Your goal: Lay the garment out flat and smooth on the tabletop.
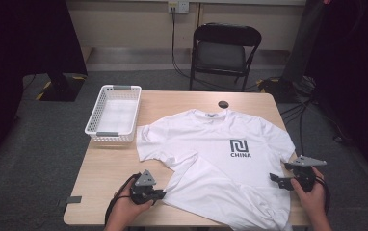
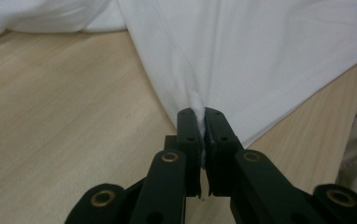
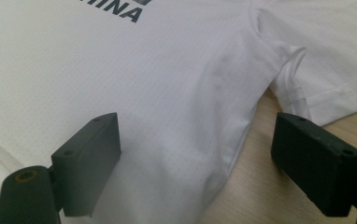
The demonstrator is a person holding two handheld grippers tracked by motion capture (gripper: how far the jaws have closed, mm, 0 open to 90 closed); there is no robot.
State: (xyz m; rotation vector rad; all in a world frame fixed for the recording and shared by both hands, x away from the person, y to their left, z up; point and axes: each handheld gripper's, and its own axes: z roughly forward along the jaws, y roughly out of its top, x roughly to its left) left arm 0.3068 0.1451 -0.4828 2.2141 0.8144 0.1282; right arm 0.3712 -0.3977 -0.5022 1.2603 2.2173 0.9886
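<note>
Two tools work here on one white T-shirt (image 1: 216, 159), which lies spread on the tabletop (image 1: 110, 168) with its collar toward the far edge and its hem hanging over the near edge. The left tool (image 1: 162, 194) is clenched on a small pinch of the shirt's left side edge (image 2: 199, 105), near the near-left part of the tabletop. The right tool (image 1: 274, 179) stands released, with its jaws wide on both sides of the shirt's right side seam (image 3: 242, 140), below the sleeve, near the right edge.

We think the thin pinch may slip out if the left hand pulls fast. If the right tool closes too high, it may take only the top layer, and the fold would come crooked. The loose hem may also drag the shirt off the near edge.
</note>
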